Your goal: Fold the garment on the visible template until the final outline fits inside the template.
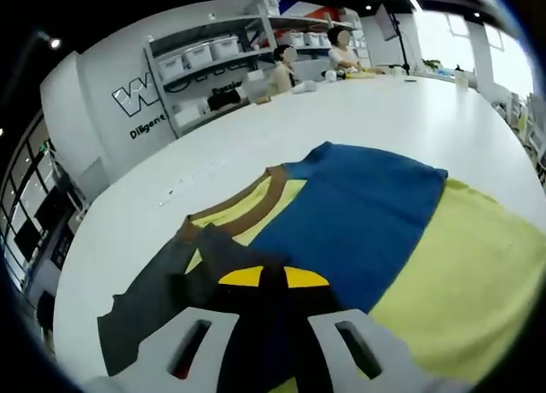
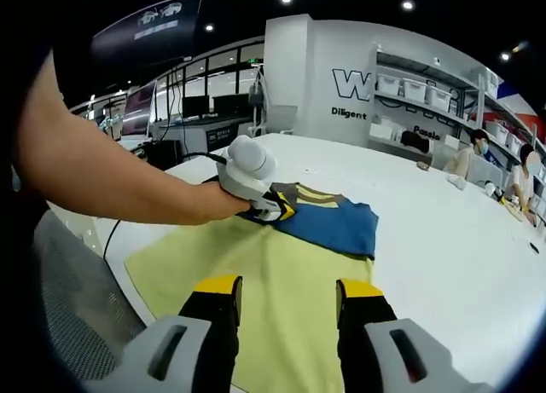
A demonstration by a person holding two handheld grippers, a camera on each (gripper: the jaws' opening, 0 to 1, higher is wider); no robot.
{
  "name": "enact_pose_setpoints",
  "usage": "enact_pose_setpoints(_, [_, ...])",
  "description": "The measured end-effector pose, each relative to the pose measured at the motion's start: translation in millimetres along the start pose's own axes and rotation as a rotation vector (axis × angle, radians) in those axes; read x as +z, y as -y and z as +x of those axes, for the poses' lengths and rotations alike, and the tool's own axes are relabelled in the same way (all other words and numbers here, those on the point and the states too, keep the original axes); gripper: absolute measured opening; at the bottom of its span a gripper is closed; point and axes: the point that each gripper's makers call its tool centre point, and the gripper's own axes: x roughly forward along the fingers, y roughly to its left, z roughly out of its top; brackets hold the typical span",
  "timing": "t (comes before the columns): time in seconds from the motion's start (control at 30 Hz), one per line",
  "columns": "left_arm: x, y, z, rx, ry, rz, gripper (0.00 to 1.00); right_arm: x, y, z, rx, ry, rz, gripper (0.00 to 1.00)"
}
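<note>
A garment [image 1: 358, 214] with a blue body, brown and yellow stripes and a dark grey sleeve [image 1: 149, 303] lies on a yellow-green template [image 1: 465, 274] on the white table [image 1: 367, 120]. My left gripper [image 1: 273, 278] is shut on dark grey cloth at the garment's near edge. The right gripper view shows that left gripper [image 2: 277, 207], held by a hand, down on the garment [image 2: 337, 224] at the template's [image 2: 256, 282] far left side. My right gripper [image 2: 290, 291] hovers open above the template's near part with nothing between its fingers.
The person's bare arm [image 2: 111, 180] reaches in from the left. The table's edge runs close to the template's left corner [image 2: 128, 261], with a cable [image 2: 109, 233] hanging there. Two people [image 1: 281, 69] sit at the far end. Shelves with white bins [image 1: 200, 56] line the wall.
</note>
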Motion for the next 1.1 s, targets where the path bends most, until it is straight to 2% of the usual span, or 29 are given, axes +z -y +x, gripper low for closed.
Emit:
enact_pose_setpoints(0.2, [4.2,-5.6,-7.4,0.021,0.032,-0.015,0.00,0.1,0.2,0.2,0.000,0.000,0.002,0.42])
enact_pose_setpoints(0.3, [15.1,-9.9,-15.6,0.045,0.081,-0.028,0.00,-0.2,0.0,0.3,0.001,-0.002,0.000,0.41])
enact_pose_setpoints(0.33, [23.5,-13.1,-21.6,0.062,0.119,-0.037,0.00,0.0,-0.3,0.4,0.003,-0.001,-0.001,0.41])
enact_pose_setpoints(0.5, [45.5,-18.6,-33.2,0.082,0.181,-0.074,0.00,0.6,-1.4,0.1,0.005,0.001,-0.007,0.41])
enact_pose_setpoints(0.63, [60.3,-13.1,-36.9,0.077,0.209,-0.072,0.00,0.7,-1.8,-0.1,0.007,0.003,-0.009,0.41])
enact_pose_setpoints(0.87, [94.8,9.4,-39.3,0.040,0.283,-0.071,0.00,0.5,-2.9,0.0,0.011,0.001,-0.011,0.41])
enact_pose_setpoints(1.1, [105.3,36.2,-34.2,-0.015,0.310,-0.043,0.00,-0.4,-2.2,0.4,0.009,-0.004,-0.008,0.40])
